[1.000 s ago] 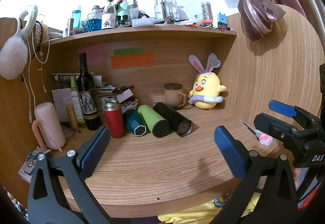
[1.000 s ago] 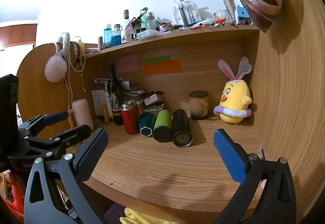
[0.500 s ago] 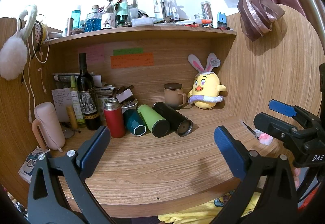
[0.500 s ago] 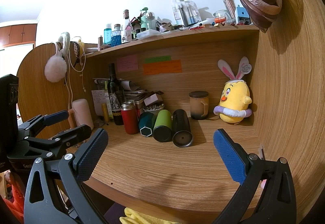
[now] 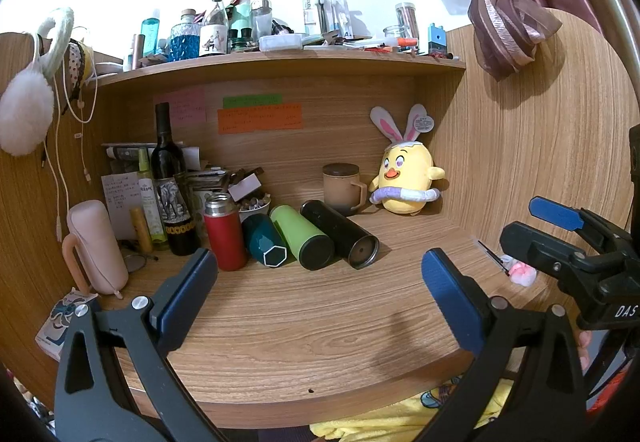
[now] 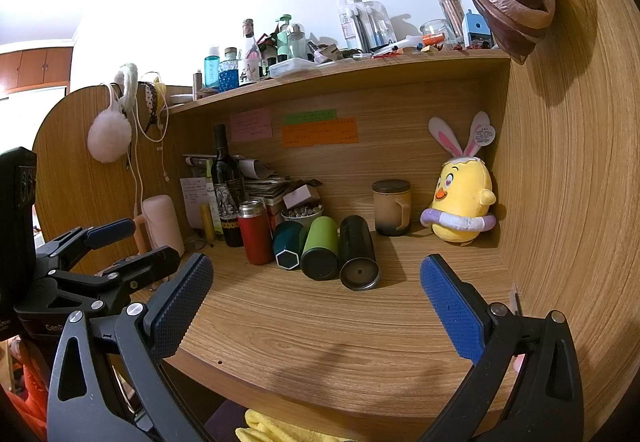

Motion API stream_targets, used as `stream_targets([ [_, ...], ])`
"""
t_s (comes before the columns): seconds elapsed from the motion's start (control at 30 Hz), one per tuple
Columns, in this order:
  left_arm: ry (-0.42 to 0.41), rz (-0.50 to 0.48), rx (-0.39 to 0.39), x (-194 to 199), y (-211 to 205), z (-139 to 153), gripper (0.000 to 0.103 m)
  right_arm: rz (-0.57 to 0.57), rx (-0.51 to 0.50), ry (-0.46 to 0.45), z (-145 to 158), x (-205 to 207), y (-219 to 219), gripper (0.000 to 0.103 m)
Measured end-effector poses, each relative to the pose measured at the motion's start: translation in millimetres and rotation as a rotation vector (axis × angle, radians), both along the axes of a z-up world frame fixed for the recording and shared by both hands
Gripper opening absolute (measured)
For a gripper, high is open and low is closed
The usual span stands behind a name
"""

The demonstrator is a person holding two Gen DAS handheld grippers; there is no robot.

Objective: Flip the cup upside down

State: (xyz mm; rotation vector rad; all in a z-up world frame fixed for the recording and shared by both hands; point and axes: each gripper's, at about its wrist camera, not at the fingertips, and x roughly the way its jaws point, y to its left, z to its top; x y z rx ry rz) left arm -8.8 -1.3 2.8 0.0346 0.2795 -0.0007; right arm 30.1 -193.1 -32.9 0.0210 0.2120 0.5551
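Several cups stand or lie at the back of the wooden desk [image 5: 320, 318]. A red flask [image 5: 224, 232] stands upright. A teal cup [image 5: 264, 242], a green cup [image 5: 302, 238] and a black cup [image 5: 340, 234] lie on their sides, ends toward me. They also show in the right wrist view: red flask [image 6: 255, 233], teal cup [image 6: 289, 248], green cup [image 6: 320, 250], black cup [image 6: 357, 254]. A brown lidded mug [image 5: 342, 189] stands upright behind them. My left gripper [image 5: 320, 294] is open and empty over the desk front. My right gripper [image 6: 316, 300] is open and empty beside it.
A yellow plush chick [image 5: 406, 177] sits in the back right corner. A wine bottle [image 5: 170, 185], a pink handled bottle [image 5: 96, 248] and stacked papers fill the back left. A cluttered shelf [image 5: 280, 59] runs overhead. Wooden side walls close in both sides.
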Motion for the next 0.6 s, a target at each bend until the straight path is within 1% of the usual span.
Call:
stream_targets([
  [0.6,0.002,-0.001,-0.001,0.0,0.3,-0.2,0.103,0.0,0.001,0.001,0.1,1.0,-0.6,0.103],
])
